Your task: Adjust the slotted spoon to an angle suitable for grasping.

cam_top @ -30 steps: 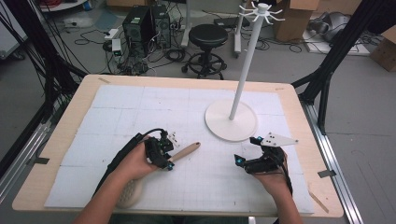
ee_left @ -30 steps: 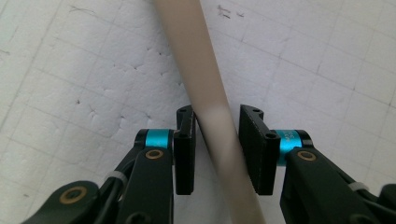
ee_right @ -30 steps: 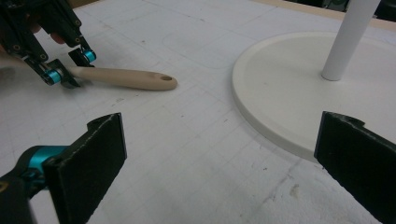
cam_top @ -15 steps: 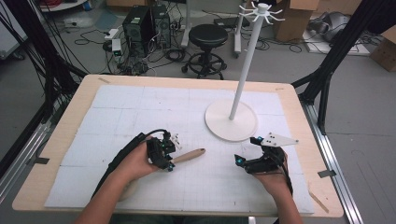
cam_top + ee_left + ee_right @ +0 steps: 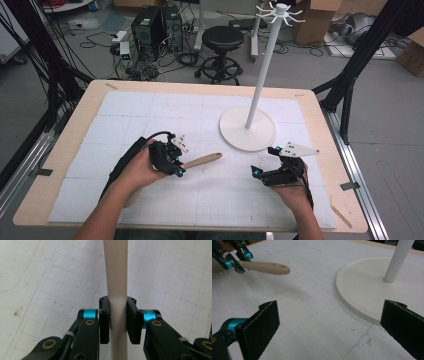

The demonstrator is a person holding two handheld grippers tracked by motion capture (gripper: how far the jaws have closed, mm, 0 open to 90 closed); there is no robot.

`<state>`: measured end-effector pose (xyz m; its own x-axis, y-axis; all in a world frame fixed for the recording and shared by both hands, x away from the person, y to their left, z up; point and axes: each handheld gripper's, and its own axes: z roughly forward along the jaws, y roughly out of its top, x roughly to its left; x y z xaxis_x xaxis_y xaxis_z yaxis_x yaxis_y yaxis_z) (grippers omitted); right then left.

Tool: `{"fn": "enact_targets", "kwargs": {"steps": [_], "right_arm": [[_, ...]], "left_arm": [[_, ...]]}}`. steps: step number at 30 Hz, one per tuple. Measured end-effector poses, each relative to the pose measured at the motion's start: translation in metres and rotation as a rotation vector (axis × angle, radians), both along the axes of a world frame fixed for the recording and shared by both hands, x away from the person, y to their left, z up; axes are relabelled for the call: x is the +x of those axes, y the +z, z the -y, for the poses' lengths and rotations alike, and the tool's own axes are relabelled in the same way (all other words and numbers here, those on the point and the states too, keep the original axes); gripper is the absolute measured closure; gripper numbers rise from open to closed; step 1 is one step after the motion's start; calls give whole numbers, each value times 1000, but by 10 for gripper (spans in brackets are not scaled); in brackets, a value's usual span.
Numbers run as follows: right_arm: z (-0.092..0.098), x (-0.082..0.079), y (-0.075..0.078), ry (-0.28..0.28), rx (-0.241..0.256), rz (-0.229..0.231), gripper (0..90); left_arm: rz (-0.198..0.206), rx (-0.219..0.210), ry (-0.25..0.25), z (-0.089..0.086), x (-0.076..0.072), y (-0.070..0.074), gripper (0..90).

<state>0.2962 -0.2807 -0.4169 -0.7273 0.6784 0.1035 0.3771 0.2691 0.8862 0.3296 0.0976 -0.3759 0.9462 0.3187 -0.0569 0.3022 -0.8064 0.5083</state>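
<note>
Left gripper view showed my left gripper [image 5: 118, 320] clamped on the wooden handle [image 5: 115, 270] at frame centre; my right gripper [image 5: 332, 325] gaped wide, touching nothing.

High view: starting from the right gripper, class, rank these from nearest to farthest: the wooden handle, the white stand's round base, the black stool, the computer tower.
Measured from the right gripper:
1. Round base of the white stand, just ahead on the table.
2. Wooden handle, to its left, held in the left gripper.
3. Black stool, on the floor beyond the table.
4. Computer tower, far back left on the floor.
</note>
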Motion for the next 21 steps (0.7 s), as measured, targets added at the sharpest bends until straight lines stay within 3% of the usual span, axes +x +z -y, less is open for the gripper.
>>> {"fn": "enact_targets", "kwargs": {"steps": [9, 12, 21], "right_arm": [[0, 0, 0, 2, -4, -3, 9], [0, 0, 0, -1, 2, 0, 9], [0, 0, -1, 5, 0, 4, 9]], "left_arm": [[41, -89, 7, -11, -2, 27, 758], [60, -157, 13, -18, -2, 39, 758], [76, -235, 21, -34, 0, 62, 758]]}}
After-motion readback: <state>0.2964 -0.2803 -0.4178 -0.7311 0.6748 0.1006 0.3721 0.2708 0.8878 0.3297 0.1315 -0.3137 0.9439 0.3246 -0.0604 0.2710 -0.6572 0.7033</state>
